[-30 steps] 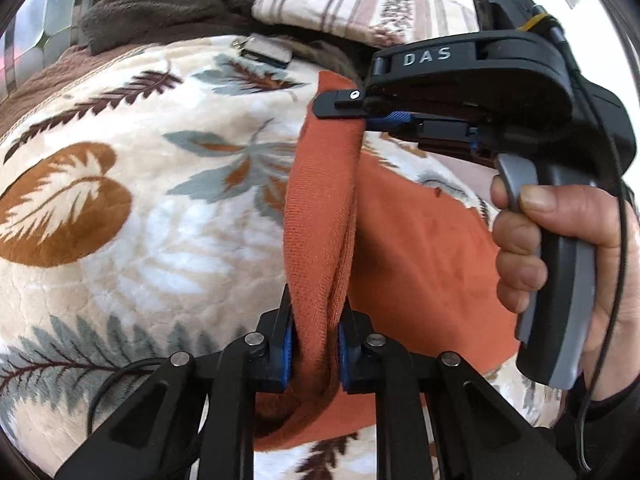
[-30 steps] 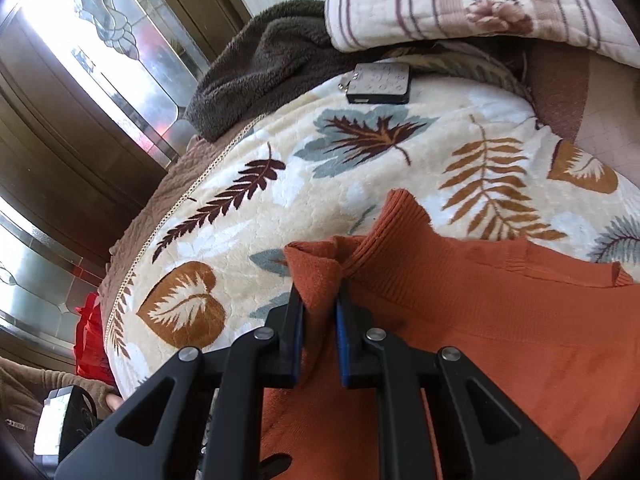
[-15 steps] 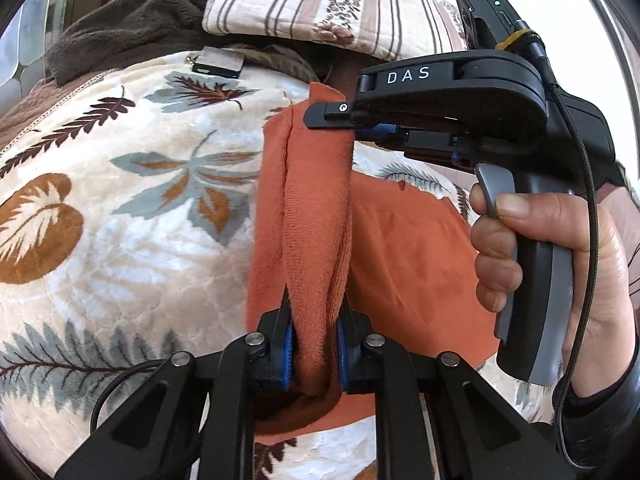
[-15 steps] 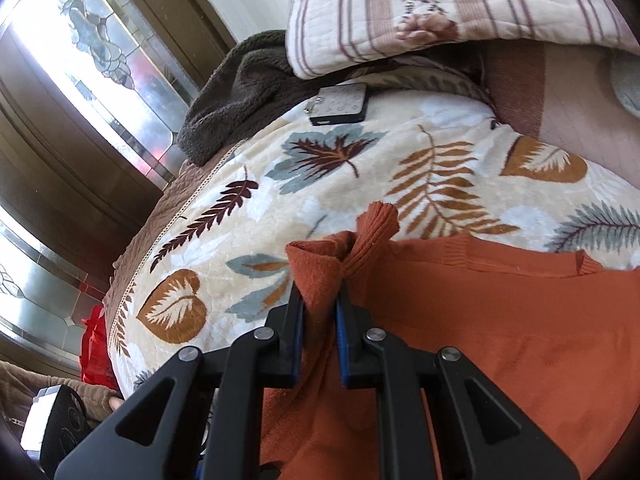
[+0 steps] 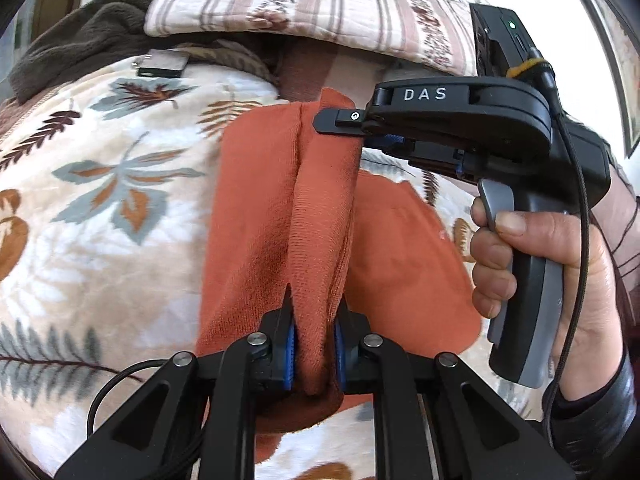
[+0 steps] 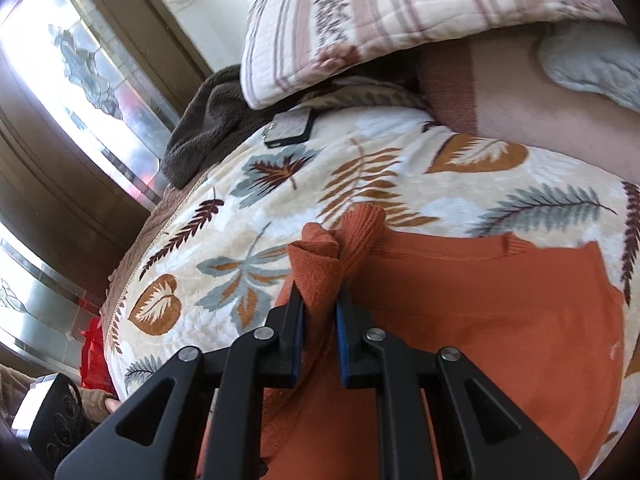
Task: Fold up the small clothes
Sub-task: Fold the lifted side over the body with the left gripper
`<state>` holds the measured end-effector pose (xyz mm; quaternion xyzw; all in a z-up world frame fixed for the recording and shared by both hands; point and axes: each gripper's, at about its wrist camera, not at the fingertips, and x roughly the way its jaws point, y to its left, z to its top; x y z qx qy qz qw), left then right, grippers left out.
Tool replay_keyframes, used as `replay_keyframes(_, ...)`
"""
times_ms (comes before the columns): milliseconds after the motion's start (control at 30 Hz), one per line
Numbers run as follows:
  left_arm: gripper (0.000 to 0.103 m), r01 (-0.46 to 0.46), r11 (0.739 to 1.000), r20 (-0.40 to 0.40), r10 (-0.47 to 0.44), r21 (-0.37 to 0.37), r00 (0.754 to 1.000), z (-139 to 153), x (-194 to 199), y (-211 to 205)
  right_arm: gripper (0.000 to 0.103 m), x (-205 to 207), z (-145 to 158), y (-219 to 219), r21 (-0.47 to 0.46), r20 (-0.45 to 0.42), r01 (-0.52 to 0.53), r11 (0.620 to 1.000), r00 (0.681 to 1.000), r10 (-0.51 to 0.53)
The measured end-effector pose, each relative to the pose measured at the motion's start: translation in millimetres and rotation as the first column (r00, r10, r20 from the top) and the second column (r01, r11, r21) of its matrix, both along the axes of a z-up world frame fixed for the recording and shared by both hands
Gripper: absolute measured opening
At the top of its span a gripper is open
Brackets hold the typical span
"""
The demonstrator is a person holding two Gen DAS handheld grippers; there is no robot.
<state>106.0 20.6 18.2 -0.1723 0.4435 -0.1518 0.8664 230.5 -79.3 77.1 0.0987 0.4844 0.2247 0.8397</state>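
Note:
An orange knit garment [image 5: 256, 216] lies on a leaf-patterned blanket [image 5: 100, 200]. My left gripper [image 5: 314, 316] is shut on a bunched edge of it at the near end. My right gripper [image 5: 356, 136] shows in the left wrist view at the far end, shut on the same raised edge. In the right wrist view my right gripper [image 6: 320, 304] pinches a gathered corner of the garment [image 6: 480, 320], the ribbed hem standing up beside it. The held edge is stretched between both grippers, above the rest of the garment.
A striped pillow [image 5: 320, 4] and a brown fleece [image 5: 80, 36] lie at the far end. A small dark remote-like device [image 6: 290, 128] rests on the blanket near them. A glass door [image 6: 80, 92] stands to the left. The blanket [image 6: 480, 184] extends right.
Both grippers have carried the held edge to the right over the garment, so more orange fabric now lies to the left of the raised fold. Both stay shut.

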Motion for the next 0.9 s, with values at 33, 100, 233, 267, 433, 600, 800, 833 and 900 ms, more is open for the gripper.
replay_keyframes(33, 0.014, 0.010, 1.000, -0.002, -0.010, -0.009, 1.000, 0, 1, -6, 0.015, -2, 1, -6, 0.004, 0.007, 0.004, 1.000, 1.000, -0.004)
replay_keyframes(100, 0.014, 0.026, 1.000, -0.005, -0.026, -0.014, 1.000, 0, 3, -19, 0.015, -6, 2, -24, 0.008, 0.020, 0.016, 1.000, 1.000, -0.016)
replay_keyframes(233, 0.013, 0.063, 0.998, -0.011, -0.063, 0.009, 0.998, -3, 10, -49, 0.015, -11, -3, -57, 0.017, 0.013, 0.050, 0.999, 0.999, -0.050)
replay_keyframes(267, 0.013, 0.070, 0.998, -0.013, -0.069, 0.012, 0.998, -4, 12, -54, 0.015, -11, -4, -63, 0.019, 0.012, 0.056, 0.998, 0.998, -0.056)
replay_keyframes(433, 0.013, 0.107, 0.994, -0.016, -0.106, 0.026, 0.994, -2, 19, -85, 0.015, -16, -9, -98, 0.053, 0.012, 0.099, 0.994, 0.995, -0.100)
replay_keyframes(600, 0.013, 0.138, 0.990, -0.022, -0.137, 0.028, 0.990, 2, 26, -116, 0.015, -17, -10, -130, 0.076, 0.018, 0.139, 0.987, 0.990, -0.141)
replay_keyframes(800, 0.013, 0.164, 0.986, -0.045, -0.163, 0.024, 0.986, 0, 46, -163, 0.015, -7, -10, -167, 0.053, 0.019, 0.164, 0.985, 0.986, -0.165)
replay_keyframes(833, 0.013, 0.168, 0.985, -0.049, -0.167, 0.021, 0.985, -2, 48, -170, 0.015, -5, -11, -173, 0.049, 0.018, 0.167, 0.985, 0.986, -0.168)
replay_keyframes(900, 0.013, 0.183, 0.983, -0.063, -0.182, 0.016, 0.981, -7, 57, -186, 0.015, -1, -15, -186, 0.038, 0.017, 0.174, 0.984, 0.984, -0.175)
